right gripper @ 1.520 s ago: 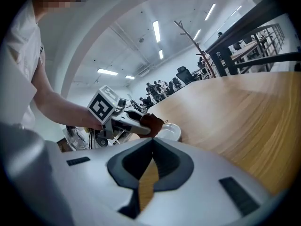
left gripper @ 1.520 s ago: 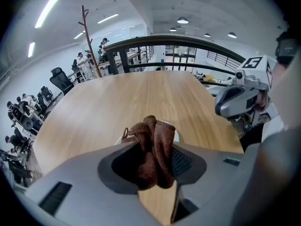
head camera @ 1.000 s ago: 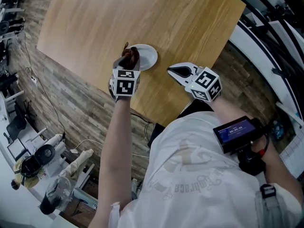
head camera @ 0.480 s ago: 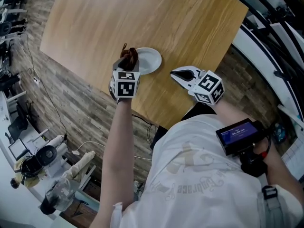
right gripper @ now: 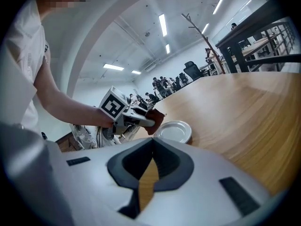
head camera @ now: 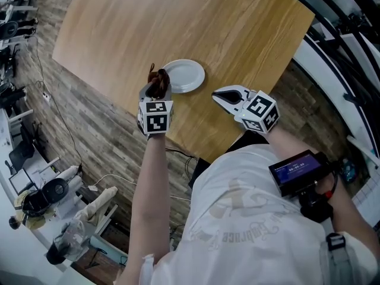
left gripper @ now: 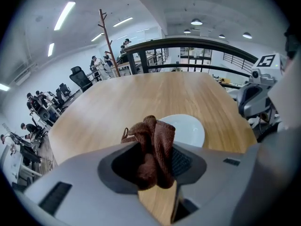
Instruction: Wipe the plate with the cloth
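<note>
A small white plate [head camera: 185,75] lies empty on the wooden table [head camera: 196,22], near its front edge; it also shows as a white plate [left gripper: 187,129] and plate [right gripper: 173,131]. My left gripper [head camera: 156,88] is shut on a bunched brown cloth [head camera: 157,82], held just left of the plate's rim and off it. That cloth [left gripper: 154,150] fills the jaws in the left gripper view and shows as a brown cloth [right gripper: 154,120] beside the plate. My right gripper [head camera: 219,91] hovers to the plate's right, jaws together and empty.
The table's front edge [head camera: 172,138] runs just under both grippers, with wood-plank floor [head camera: 89,129] below it. Equipment and cables [head camera: 41,200] crowd the lower left. A black railing [head camera: 344,22] lines the right side. People sit far off [left gripper: 37,112].
My left gripper with the cloth has drawn back leftward off the plate, which it overlapped before. The right gripper has barely moved.
</note>
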